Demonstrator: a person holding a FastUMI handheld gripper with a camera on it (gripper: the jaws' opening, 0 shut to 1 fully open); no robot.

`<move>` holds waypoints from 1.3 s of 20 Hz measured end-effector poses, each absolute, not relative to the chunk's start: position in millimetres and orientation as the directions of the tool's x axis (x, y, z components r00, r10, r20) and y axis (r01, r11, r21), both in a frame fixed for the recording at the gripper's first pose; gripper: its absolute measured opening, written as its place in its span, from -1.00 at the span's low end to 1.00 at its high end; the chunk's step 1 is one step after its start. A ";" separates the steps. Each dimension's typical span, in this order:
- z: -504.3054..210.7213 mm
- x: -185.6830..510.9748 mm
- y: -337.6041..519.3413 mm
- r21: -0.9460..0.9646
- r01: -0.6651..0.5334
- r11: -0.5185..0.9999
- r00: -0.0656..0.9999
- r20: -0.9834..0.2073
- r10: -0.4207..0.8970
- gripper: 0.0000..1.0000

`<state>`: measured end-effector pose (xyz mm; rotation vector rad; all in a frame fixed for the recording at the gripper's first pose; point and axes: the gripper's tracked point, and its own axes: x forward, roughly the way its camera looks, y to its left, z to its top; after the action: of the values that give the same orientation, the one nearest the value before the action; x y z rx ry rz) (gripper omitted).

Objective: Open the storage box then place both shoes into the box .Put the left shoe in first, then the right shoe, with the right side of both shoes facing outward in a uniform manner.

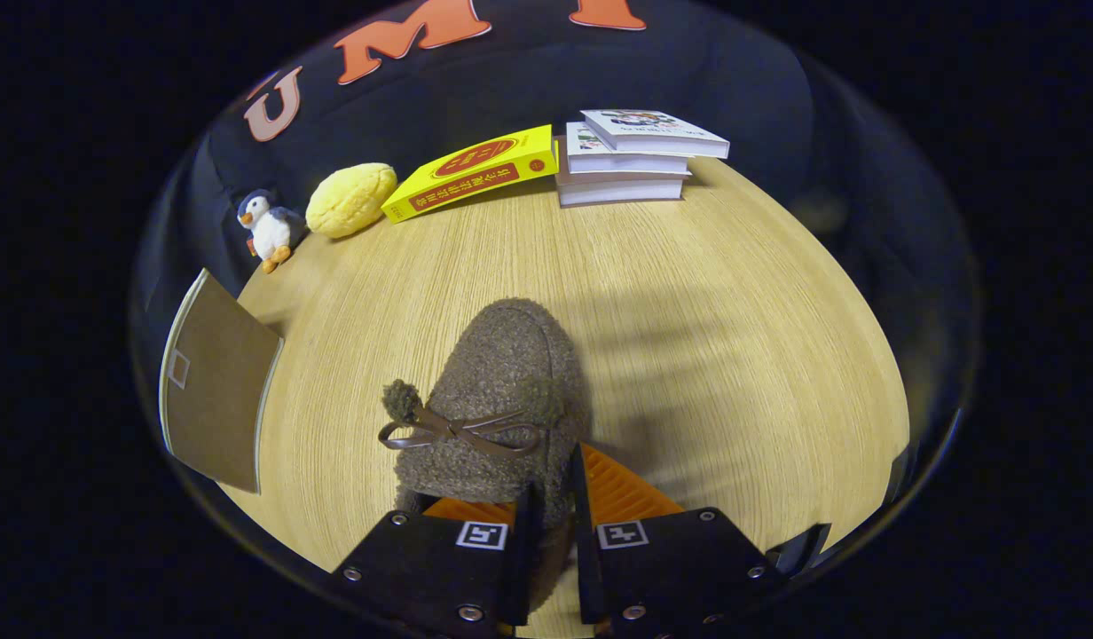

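A brown fuzzy shoe [502,390] with a thin leather bow and small pompoms points its toe away from me, out over the wooden table [733,337]. My gripper [551,488] is shut on the shoe's right side wall near the heel, with the fleece rim pinched between the two fingers. The shoe throws a shadow onto the table to its right. A flat brown panel [214,390] with a pale edge and a small square mark stands to the left of the shoe. I cannot tell whether it is part of the storage box.
Along the table's far edge, from left to right, are a small penguin plush [267,228], a yellow bun-shaped toy [351,199], a yellow book [475,170] leaning on a stack of white books [631,155]. Bare wood stretches to the right of the shoe.
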<state>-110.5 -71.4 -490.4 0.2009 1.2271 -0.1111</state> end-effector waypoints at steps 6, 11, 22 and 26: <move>-452.7 -99.0 -65.1 0.154 0.293 0.944 0.366 -0.930 0.038 -0.88; -401.2 -80.0 -24.7 0.166 0.264 0.950 0.428 -0.903 0.039 -0.88; -320.0 -41.2 139.9 0.258 0.137 0.956 0.503 -0.850 0.157 -0.88; -305.6 -30.7 198.0 0.277 0.091 0.957 0.508 -0.839 0.195 -0.88</move>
<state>-30.7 198.0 -305.6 0.3031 1.0401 0.0637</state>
